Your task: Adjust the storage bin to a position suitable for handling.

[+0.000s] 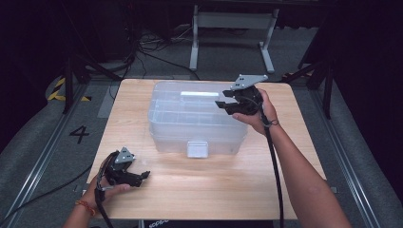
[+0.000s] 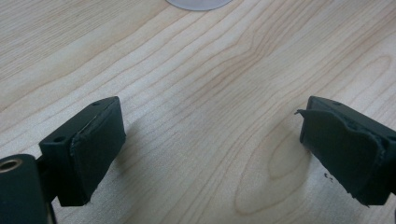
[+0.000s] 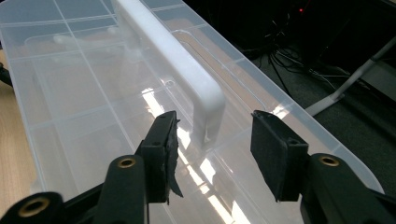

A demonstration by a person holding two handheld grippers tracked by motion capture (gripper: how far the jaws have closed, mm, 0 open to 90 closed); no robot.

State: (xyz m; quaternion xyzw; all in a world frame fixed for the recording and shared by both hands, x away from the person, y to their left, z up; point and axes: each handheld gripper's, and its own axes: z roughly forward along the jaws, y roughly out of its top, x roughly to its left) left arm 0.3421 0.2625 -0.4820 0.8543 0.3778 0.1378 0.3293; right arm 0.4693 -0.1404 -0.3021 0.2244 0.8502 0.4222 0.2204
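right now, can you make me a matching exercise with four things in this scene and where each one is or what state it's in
Things:
1. left gripper
2. right gripper
3. clear box
4. white handle

Places or states:
A. along the top of the lid
B. middle of the wooden table
C. open, low over bare wood at the near edge
D. open, over the box's end, fingers either side of the handle's end

Pairs: 1-C, 2-D, 3-B, 4-A

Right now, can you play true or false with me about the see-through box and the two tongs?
1. The clear box sits on the wooden table. True.
2. The right tongs squeeze the white handle. False: the handle's end stands between the open pads, untouched.
3. The left tongs hold a ball. False: they are open above bare wood.
4. The box's lid is off. False: the lid is on.
5. The box has a white latch in front. True.
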